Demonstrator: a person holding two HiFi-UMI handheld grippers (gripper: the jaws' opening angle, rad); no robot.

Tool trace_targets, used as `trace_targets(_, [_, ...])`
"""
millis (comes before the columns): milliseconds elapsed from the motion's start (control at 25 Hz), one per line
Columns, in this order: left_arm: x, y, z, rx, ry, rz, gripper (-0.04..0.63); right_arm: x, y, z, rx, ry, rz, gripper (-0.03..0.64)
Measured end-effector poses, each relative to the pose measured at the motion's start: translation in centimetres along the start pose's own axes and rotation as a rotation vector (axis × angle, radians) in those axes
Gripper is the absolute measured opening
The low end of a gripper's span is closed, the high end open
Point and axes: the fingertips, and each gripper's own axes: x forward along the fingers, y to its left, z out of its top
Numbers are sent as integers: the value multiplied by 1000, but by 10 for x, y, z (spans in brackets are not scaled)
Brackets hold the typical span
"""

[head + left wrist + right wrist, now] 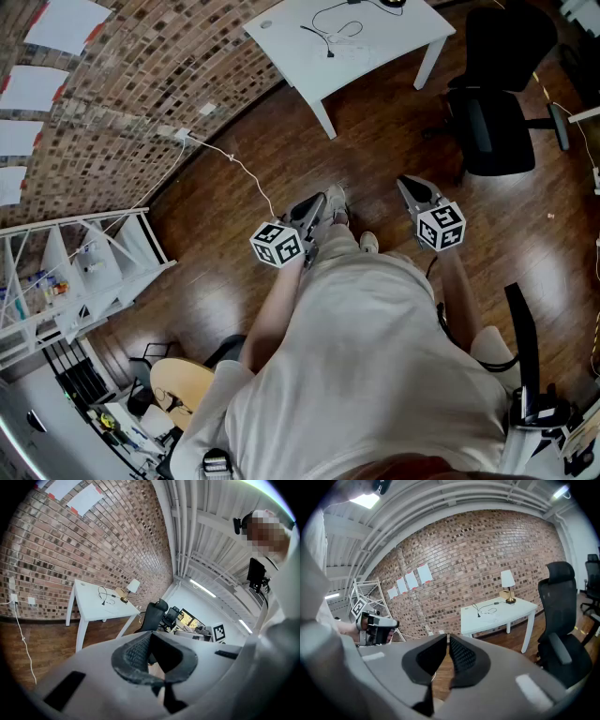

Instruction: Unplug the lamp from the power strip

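Left gripper (pixel 322 201): the left hand is holding it ahead of the torso with the bare forearm reaching forward. The nose is pointing forward and slightly down over the brown wooden floor (pixel 375 150).
Left jaws: clenching tip to tip and gripping nothing.
Right gripper (pixel 406 184): the right hand is holding it beside the left gripper at about the same reach, and it is also tilting slightly downward.
Right jaws: pressing together with nothing between them.
Lamp location: the small white-shaded table lamp (pixel 507 580) is standing at the far corner of the surface, close to the red-brown brick wall (pixel 487 545) and well apart from both grippers.
Surface: one white rectangular table (pixel 403 33) is carrying the lamp and one thin black cable (pixel 333 33), which is lying in loose loops.
Wall sockets: two white sockets (pixel 13 598) are sitting low on the brick wall. One white cable (pixel 26 644) is hanging from the first and trailing over the floor.
Count, held gear: two grippers and two square-marker cubes (pixel 277 244).
Count, room: four white paper sheets (pixel 424 573) are hanging on the wall. The head view is showing one black office chair (pixel 497 94) beside the surface and one white metal rack (pixel 84 272).
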Motion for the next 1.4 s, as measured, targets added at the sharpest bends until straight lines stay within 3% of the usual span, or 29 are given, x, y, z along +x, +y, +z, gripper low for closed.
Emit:
trace_targets(200, [11, 38, 39, 83, 10, 48, 3, 38, -2, 36, -4, -13, -6, 18])
trace_targets(480, [36, 74, 87, 119, 38, 7, 3, 83, -15, 76, -13, -19, -45, 19])
trace_targets(1000, [78, 160, 132, 147, 73, -42, 3, 158, -37, 103, -13, -24, -113, 19])
trace_targets(1240, [89, 186, 143, 181, 89, -64, 3, 187, -41, 112, 1, -53, -126, 19])
trace_targets(1400, [93, 195, 147, 163, 88, -59, 3, 196, -41, 111, -6, -39, -129, 20])
